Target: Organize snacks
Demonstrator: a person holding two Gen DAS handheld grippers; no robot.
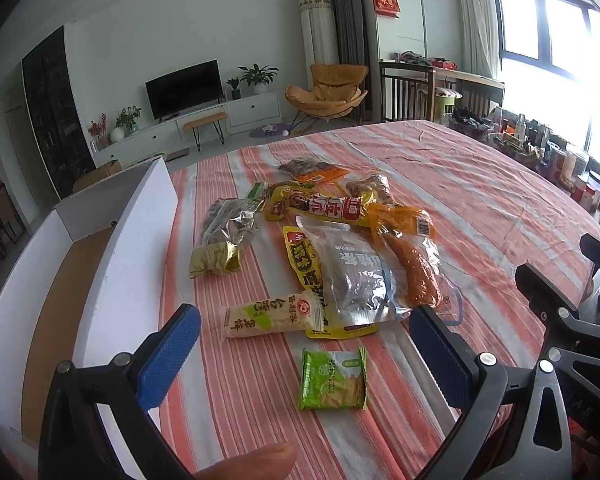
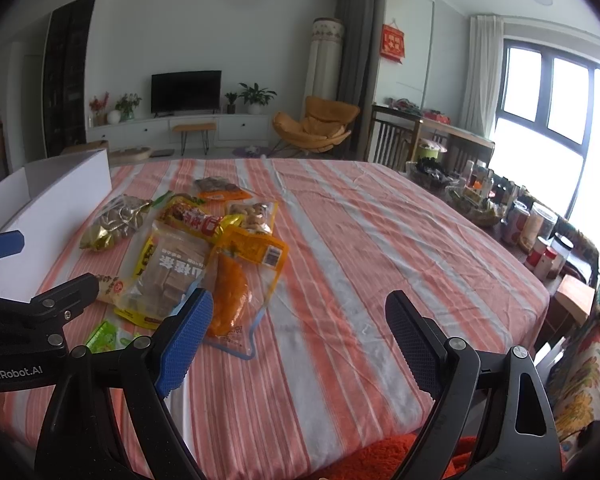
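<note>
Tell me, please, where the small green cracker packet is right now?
In the left wrist view, the small green cracker packet lies flat on the striped tablecloth, nearest the camera, just in front of the pale rice-cracker pack.

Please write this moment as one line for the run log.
left gripper: open, empty | right gripper: open, empty | snacks: piled on striped cloth | box: no snacks visible inside

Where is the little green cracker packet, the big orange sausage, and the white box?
green cracker packet [image 1: 333, 379], left wrist view, middle of its front.
orange sausage [image 1: 414, 268], left wrist view, middle of the sausage inside its clear pack.
white box [image 1: 136, 236], left wrist view, its long side wall.
</note>
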